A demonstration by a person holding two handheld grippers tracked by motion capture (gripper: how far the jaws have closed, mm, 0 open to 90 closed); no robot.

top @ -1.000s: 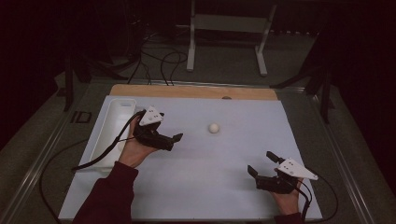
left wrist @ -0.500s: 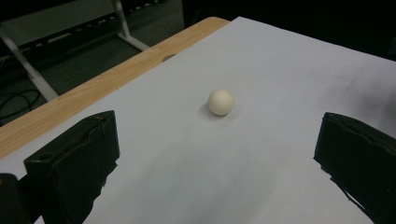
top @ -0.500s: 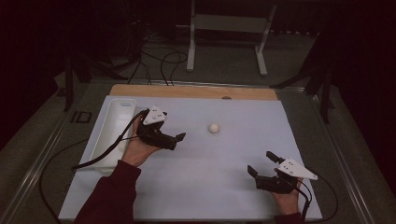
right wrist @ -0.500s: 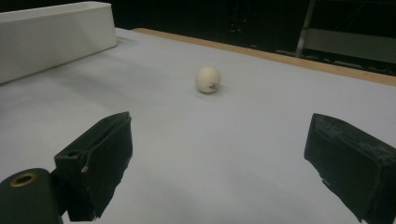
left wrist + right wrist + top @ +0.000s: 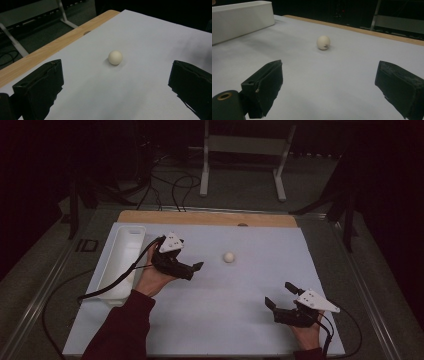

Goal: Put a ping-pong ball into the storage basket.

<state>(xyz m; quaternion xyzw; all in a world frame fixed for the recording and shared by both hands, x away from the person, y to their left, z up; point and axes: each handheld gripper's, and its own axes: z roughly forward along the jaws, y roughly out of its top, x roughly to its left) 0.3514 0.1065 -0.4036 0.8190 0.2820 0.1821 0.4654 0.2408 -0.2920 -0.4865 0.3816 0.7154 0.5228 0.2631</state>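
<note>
A small cream ball [image 5: 229, 257] lies alone on the white sheet [image 5: 240, 320] near the table's middle. My left gripper [image 5: 196, 270] hovers a short way to the ball's left, open and pointing at it. In the left gripper view the ball [image 5: 115, 57] sits ahead between the wide-apart jaws of that gripper [image 5: 116, 83], untouched. My right gripper [image 5: 279, 294] rests open near the front right of the sheet. Its own view shows the ball [image 5: 323, 42], with a dark mark, well ahead of the empty right gripper [image 5: 332, 86].
A long white tray [image 5: 114, 270] lies along the sheet's left edge, behind my left hand, and the tray [image 5: 239, 20] shows again in the right gripper view. A wooden strip [image 5: 210, 218] borders the far side. Cables and a metal stand [image 5: 240, 150] lie beyond the table.
My left gripper has crept a little to the right, closer to the ball. The right gripper and the ball have not moved.
</note>
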